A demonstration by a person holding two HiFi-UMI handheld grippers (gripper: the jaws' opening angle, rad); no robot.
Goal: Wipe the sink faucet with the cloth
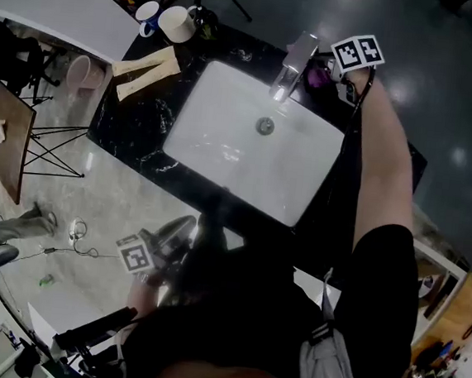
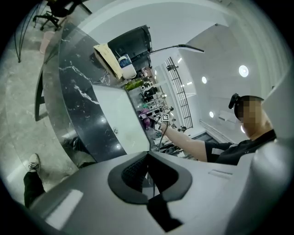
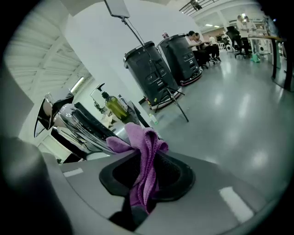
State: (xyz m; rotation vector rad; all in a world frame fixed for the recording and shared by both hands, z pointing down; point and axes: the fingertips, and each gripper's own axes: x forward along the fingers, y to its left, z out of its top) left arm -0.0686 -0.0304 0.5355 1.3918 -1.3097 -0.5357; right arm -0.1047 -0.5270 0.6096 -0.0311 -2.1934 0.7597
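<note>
Here the right tongs (image 3: 145,172) are closed part-way on the purple cloth (image 3: 146,137). It stands pinched between the pads in a bunched fold, with a loose lobe flopping toward the chrome faucet (image 3: 76,121) at about nine o'clock of it. From above, the cloth sits just beside the faucet, at its three o'clock. This is at the far rim of the white sink (image 1: 224,141), which is set in the black marble worktop (image 1: 134,124). Whether fabric touches metal yet cannot be told. The left tongs (image 2: 148,170) are drawn fully together on nothing. They hang near the person's body, at about seven o'clock of the basin, well apart from the work.

Handling (a judgement, not an observation): the cloth looks light, soft and limp, so only the part projecting beyond the tips will wipe. The present hold across the middle of the bunch seems sound and leaves a wad of fabric free. The faucet is rigid, smooth and probably slippery, so the cloth is better pressed and drawn along the spout than dabbed, with the hard tips kept off the chrome.
</note>
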